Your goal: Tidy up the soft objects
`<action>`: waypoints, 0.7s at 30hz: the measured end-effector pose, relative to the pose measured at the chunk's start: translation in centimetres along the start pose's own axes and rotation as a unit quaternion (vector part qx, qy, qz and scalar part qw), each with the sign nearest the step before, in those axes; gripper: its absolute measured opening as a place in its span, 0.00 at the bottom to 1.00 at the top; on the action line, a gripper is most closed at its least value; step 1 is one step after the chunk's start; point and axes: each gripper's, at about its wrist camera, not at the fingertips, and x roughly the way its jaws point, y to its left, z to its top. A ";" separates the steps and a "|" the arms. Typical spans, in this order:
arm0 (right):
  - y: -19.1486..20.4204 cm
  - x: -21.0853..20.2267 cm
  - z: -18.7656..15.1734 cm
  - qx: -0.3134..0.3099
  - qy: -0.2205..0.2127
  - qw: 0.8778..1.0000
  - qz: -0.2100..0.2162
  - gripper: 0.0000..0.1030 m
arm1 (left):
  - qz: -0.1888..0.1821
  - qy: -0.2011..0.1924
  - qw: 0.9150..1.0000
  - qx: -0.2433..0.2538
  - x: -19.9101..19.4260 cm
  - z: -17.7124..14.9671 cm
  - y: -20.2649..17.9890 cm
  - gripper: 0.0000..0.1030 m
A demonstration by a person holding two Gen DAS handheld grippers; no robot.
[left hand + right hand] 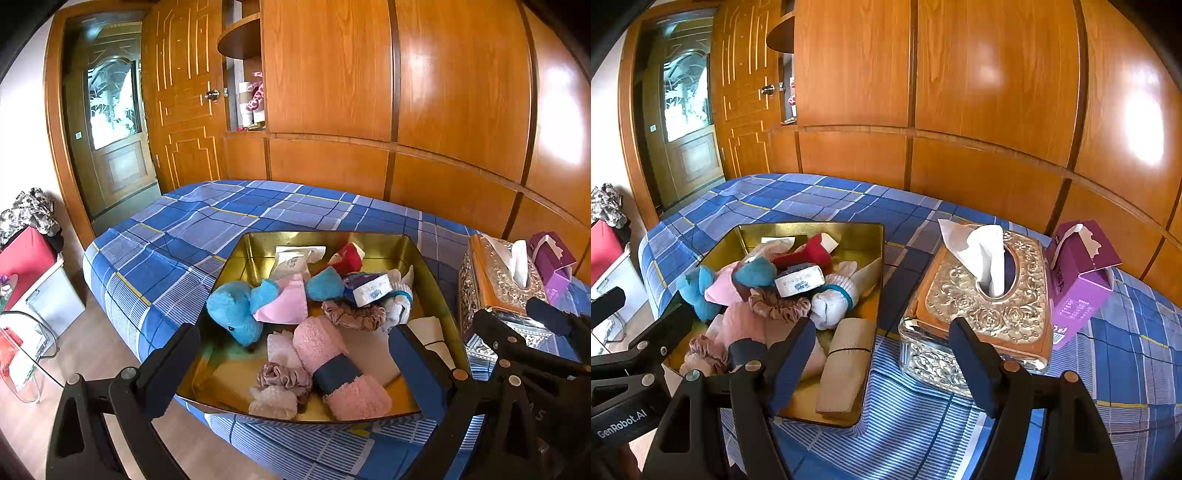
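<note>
A gold metal tray (255,247) sits on the blue plaid bed and is full of soft things: a blue plush toy (232,306), a pink cloth (288,302), a rolled pink towel with a dark band (340,369), scrunchies (354,314), white socks (831,299), a red item (345,258) and a tissue pack (371,291). The tray also shows in the right wrist view (875,236). My left gripper (295,354) is open above the tray's near part. My right gripper (882,343) is open between the tray and an ornate tissue box (982,310).
A purple tissue carton (1078,280) stands right of the ornate box. Wooden wardrobe panels (369,92) back the bed (207,221). A door (110,122) is at the left. Clutter and a glass table (26,332) stand on the floor at the left.
</note>
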 end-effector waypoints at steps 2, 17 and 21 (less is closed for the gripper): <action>0.0 0.0 0.0 -0.001 0.002 1.000 0.001 0.74 | 0.001 0.001 1.000 0.000 0.0 0.0 0.0 1.00; -0.1 0.3 -0.3 0.002 0.008 1.000 0.003 0.74 | 0.003 0.002 1.000 0.001 -0.1 -0.1 0.0 1.00; -0.2 0.4 -0.5 0.001 0.009 1.000 0.002 0.74 | 0.003 0.002 1.000 0.002 -0.1 -0.1 -0.1 1.00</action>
